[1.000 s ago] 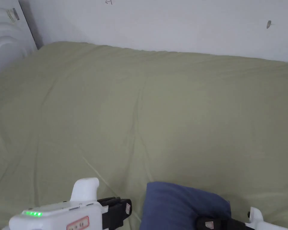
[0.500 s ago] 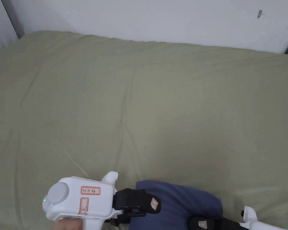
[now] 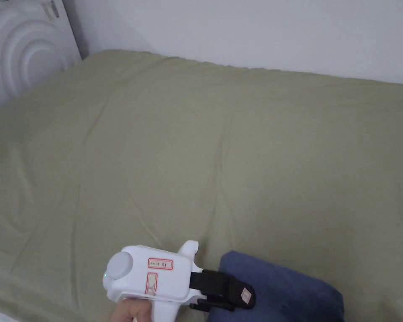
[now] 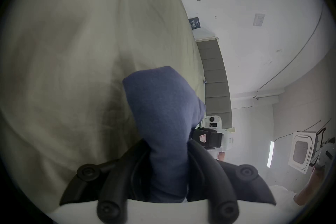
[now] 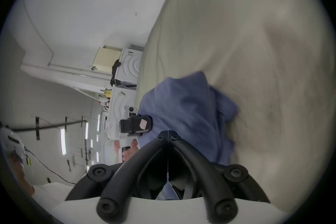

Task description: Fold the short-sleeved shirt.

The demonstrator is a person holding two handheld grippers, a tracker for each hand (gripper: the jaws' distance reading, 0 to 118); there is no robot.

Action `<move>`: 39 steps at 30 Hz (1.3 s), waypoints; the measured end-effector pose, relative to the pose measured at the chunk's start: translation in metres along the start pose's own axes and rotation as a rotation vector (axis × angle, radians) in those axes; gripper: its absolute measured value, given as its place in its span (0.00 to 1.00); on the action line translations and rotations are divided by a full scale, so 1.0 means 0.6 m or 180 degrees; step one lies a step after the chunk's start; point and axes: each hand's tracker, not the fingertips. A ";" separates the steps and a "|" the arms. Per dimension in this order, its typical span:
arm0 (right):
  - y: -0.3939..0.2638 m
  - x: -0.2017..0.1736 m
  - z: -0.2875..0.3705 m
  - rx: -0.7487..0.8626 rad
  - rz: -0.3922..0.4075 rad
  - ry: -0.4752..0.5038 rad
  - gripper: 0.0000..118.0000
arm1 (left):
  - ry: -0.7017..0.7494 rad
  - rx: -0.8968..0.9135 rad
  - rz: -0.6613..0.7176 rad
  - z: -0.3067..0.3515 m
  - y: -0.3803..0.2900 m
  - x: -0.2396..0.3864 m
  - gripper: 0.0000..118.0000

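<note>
Since half a second ago, the left gripper has slid toward 3 o'clock along the blue shirt, which lies bunched at 6 o'clock on the green bedsheet. Its jaws clamp a fold. The right gripper pinches cloth too, jaws together. Soft and light, the shirt is best gripped at hems. The left gripper view adds a padded headboard.

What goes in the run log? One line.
shirt: blue shirt bunched on green bedsheet | left claw: shut on shirt | right claw: shut
</note>
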 end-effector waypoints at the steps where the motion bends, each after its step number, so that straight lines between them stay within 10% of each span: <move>1: 0.001 -0.013 0.006 0.0035 0.0074 -0.0017 0.01 | 0.0084 0.0037 -0.0091 0.028 0.016 0.004 0.15; 12: 0.008 -0.068 0.028 0.0363 0.0244 -0.0319 0.01 | 0.1346 0.0388 -0.0059 0.459 0.275 -0.111 0.15; 19: 0.018 -0.051 0.015 0.0495 0.0041 -0.0451 0.01 | 0.1323 0.0310 0.0011 0.486 0.319 -0.139 0.17; 20: 0.022 -0.051 0.015 0.0506 0.0042 -0.0484 0.01 | 0.1370 0.0265 -0.0071 0.479 0.320 -0.134 0.32; 22: 0.028 -0.053 0.017 0.0520 0.0045 -0.0527 0.01 | 0.1595 0.0303 -0.0180 0.488 0.341 -0.147 0.95; 25: 0.037 -0.059 0.027 0.0559 0.0122 -0.0515 0.01 | 0.1568 0.0684 -0.0224 0.510 0.334 -0.122 0.99; 31: 0.055 -0.101 0.073 0.0851 0.0619 -0.0793 0.01 | 0.2067 0.1266 -0.0559 0.466 0.223 0.042 0.80; 33: 0.057 -0.129 0.093 0.1171 0.0819 -0.1005 0.01 | 0.2040 0.1501 -0.0712 0.414 0.180 0.090 0.00; 39: 0.043 -0.208 0.150 0.1760 0.1614 -0.1929 0.01 | 0.1872 0.2020 -0.1421 0.210 0.044 0.214 0.00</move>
